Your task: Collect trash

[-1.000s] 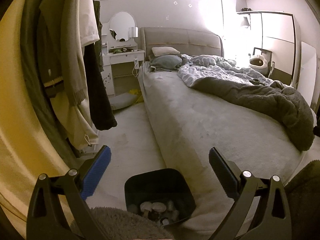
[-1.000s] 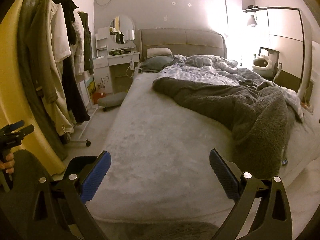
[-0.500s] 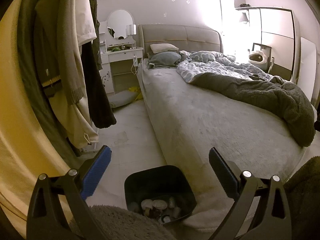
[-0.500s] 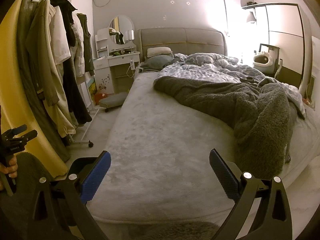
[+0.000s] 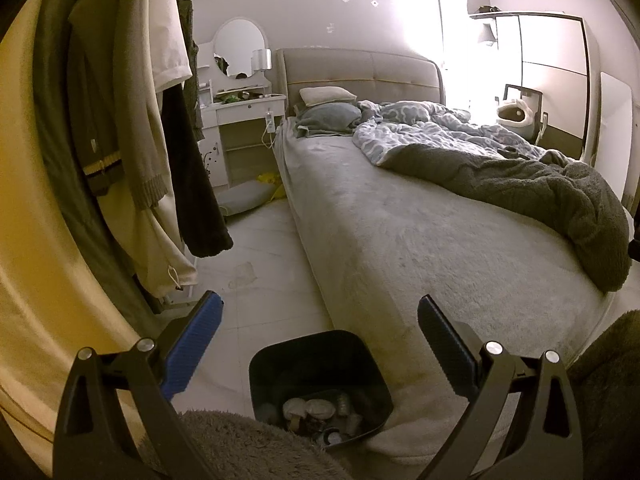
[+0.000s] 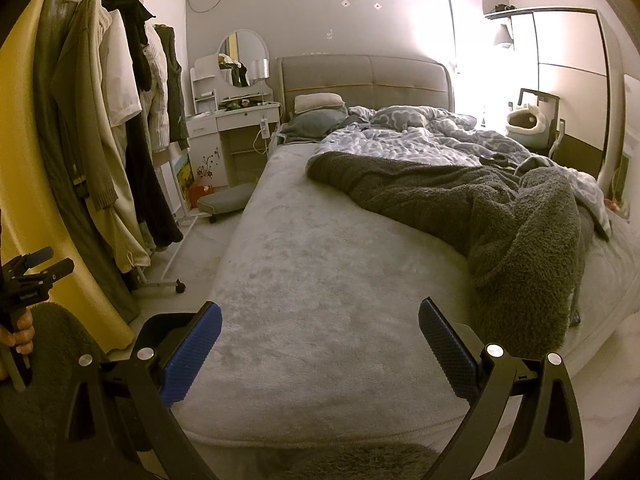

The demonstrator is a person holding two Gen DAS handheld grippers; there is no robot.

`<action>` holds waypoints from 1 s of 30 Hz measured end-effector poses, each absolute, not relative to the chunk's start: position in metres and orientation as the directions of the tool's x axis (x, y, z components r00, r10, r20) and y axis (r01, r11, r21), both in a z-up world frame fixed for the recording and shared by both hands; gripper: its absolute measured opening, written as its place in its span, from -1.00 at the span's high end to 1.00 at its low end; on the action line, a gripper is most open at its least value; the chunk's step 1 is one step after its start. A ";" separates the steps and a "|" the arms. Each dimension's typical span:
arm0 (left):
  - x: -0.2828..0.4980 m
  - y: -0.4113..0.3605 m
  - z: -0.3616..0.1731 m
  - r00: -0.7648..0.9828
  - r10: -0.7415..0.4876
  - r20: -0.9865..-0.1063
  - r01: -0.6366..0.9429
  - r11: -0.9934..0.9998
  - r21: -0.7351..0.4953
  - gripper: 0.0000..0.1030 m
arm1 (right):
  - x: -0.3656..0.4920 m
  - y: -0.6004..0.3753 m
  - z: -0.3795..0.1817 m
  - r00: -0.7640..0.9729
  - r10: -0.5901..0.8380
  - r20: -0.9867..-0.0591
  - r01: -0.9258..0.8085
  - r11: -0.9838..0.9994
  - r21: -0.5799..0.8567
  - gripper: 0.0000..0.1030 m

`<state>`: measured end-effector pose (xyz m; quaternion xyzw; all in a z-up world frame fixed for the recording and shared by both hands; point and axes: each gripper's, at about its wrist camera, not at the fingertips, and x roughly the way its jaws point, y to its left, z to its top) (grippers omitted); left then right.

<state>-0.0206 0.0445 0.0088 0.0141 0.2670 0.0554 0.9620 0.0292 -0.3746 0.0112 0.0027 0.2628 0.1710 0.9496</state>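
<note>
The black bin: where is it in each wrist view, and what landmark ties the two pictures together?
Left wrist: the bin sits bottom centre on the floor by the bed's foot corner, between the open left gripper's fingers, with trash inside.
Right wrist: only its dark rim shows lower left, behind the right gripper's blue finger.
Shared landmark: the round mirror left of the headboard.

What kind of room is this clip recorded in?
A lived-in bedroom: an unmade bed with a padded headboard, a white dressing table with a round mirror beside it, and clothes hanging on a rack. A black trash bin stands on the floor by the bed.
</note>
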 end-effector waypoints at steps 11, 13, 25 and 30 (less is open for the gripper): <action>-0.020 0.045 0.009 0.851 0.113 -0.513 -0.097 0.994 0.058 -0.94 | 0.031 -0.377 0.011 0.802 0.329 -0.498 -0.324 0.941 0.100 -0.93; -0.020 0.045 0.009 0.851 0.112 -0.514 -0.096 0.994 0.058 -0.94 | 0.031 -0.377 0.011 0.803 0.329 -0.498 -0.324 0.941 0.099 -0.93; -0.020 0.045 0.008 0.851 0.113 -0.513 -0.097 0.994 0.057 -0.94 | 0.031 -0.377 0.012 0.803 0.329 -0.498 -0.324 0.941 0.099 -0.93; -0.020 0.046 0.008 0.851 0.112 -0.513 -0.097 0.994 0.055 -0.94 | 0.031 -0.377 0.012 0.803 0.329 -0.498 -0.324 0.941 0.098 -0.93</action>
